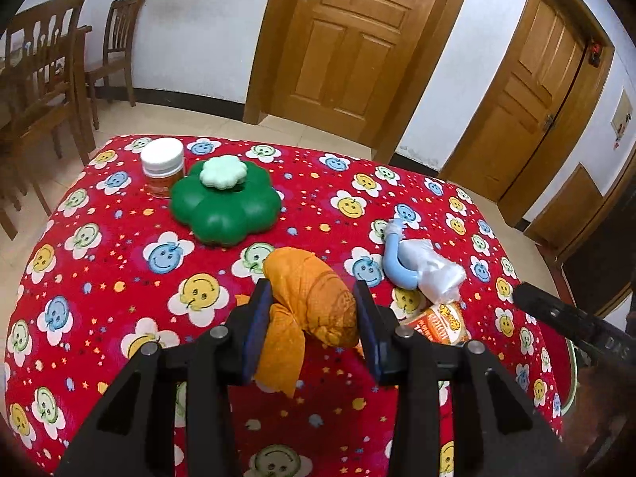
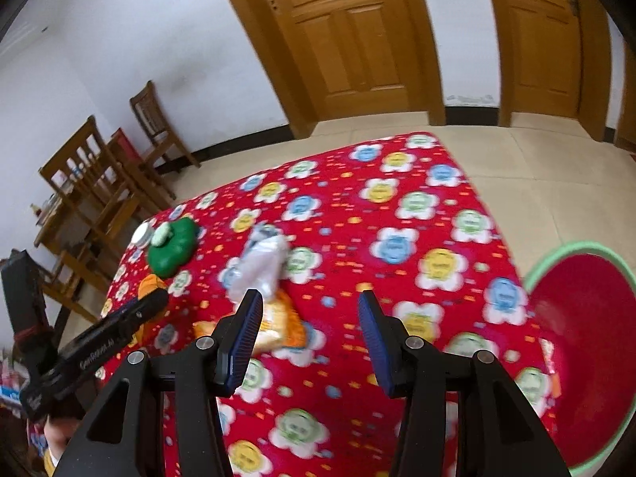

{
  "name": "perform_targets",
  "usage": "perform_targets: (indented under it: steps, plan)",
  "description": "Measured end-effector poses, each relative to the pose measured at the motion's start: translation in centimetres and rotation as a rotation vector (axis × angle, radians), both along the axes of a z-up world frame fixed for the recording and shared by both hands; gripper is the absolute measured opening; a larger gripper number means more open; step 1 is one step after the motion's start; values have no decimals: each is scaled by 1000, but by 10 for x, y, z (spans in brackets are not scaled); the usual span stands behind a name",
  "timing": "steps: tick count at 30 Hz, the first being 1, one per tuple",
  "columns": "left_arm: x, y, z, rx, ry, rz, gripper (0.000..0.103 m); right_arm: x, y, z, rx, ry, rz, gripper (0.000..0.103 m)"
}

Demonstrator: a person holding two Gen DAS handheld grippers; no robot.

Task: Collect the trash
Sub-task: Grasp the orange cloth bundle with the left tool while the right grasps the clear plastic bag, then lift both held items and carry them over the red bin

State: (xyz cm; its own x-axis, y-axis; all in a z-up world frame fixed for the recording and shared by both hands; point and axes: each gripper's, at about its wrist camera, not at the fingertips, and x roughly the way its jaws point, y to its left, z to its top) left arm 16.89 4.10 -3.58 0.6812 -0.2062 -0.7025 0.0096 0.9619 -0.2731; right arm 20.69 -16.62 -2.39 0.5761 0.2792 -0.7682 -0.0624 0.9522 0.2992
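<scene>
My left gripper (image 1: 314, 290) is shut on a crumpled orange wrapper (image 1: 318, 298), held between its blue pads just above the red smiley tablecloth (image 1: 119, 278). To its right lie a white plastic bag with a light-blue piece (image 1: 421, 266) and an orange snack packet (image 1: 441, 322). In the right wrist view my right gripper (image 2: 310, 302) is open and empty above the cloth, with the snack packet (image 2: 278, 322) and white bag (image 2: 262, 262) just left of its left finger. The left gripper (image 2: 131, 318) with the orange wrapper (image 2: 149, 282) shows at far left.
A green flower-shaped box (image 1: 226, 202) and a white-lidded jar (image 1: 163, 171) stand at the table's far left. A red basin with a green rim (image 2: 588, 342) sits on the floor right of the table. Wooden chairs (image 1: 43, 91) stand left; doors are behind.
</scene>
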Motion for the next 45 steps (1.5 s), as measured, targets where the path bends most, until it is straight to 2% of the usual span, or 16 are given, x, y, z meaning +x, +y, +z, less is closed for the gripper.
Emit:
perform_targets:
  steps: [12, 19, 21, 24, 33, 45]
  plan:
    - [-9, 17, -2, -64, -39, 16, 41, 34, 46, -27, 8, 47, 11, 51]
    - [-10, 21, -2, -108, -36, 10, 41, 48, 54, -39, 21, 75, 9, 50]
    - [-11, 21, -2, -109, -37, 12, 41, 50, 55, -43, 34, 96, 10, 41]
    - [-11, 20, -2, -104, -36, 12, 41, 48, 55, -44, 35, 96, 16, 36]
    - [-18, 8, 10, -94, -48, -19, 41, 29, 48, -24, 59, 33, 29, 34]
    - [-48, -21, 38, -107, -68, -69, 41, -23, 22, 21, 117, -52, 42, 34]
